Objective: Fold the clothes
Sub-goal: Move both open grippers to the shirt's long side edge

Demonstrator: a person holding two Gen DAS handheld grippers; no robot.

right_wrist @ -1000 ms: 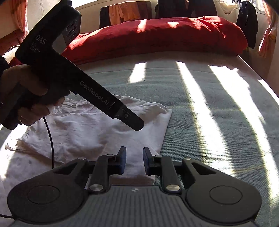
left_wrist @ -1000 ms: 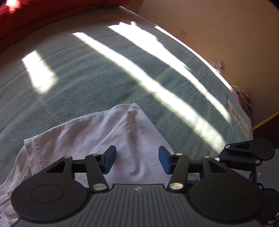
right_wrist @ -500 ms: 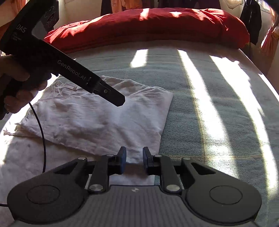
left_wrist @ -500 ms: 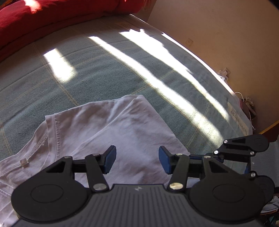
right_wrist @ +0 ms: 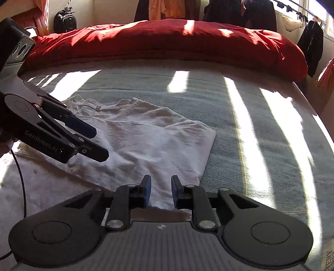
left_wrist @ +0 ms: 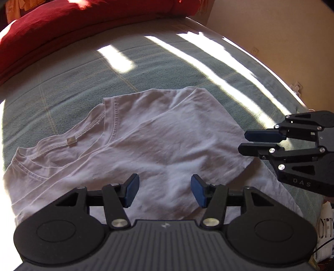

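While the left wrist view looks across the white T-shirt [left_wrist: 150, 141] toward a beige wall [left_wrist: 281, 31], only the right wrist view takes in the hanging clothes [right_wrist: 167, 8] and a backpack [right_wrist: 64, 20] behind the red duvet [right_wrist: 167, 43] at the far end of the bed. The shirt lies partly folded on the grey-green bedspread [left_wrist: 73, 79], neckline and its small label [left_wrist: 71, 141] to the left, one side turned in so a straight folded edge runs down the right. The left tool [left_wrist: 163, 190] hovers over the shirt's lower middle, its blue pads spread wide and empty; seen from the right wrist view, the left tool [right_wrist: 98, 143] points in from the left above the shirt with its fingers apart. The right tool [right_wrist: 160, 191] sits above the shirt's near edge with only a narrow gap between its pads and nothing in it; in the left wrist view it [left_wrist: 243, 141] enters from the right, just beside the folded edge. Right of the shirt the bedspread is bare, striped with sunlight, out to the bed's edge; far of it there is free cover up to the duvet. Compared with a second ago, both views now take in more of the shirt, the neckline has come into the left view, and the left tool sits lower and further left in the right view.
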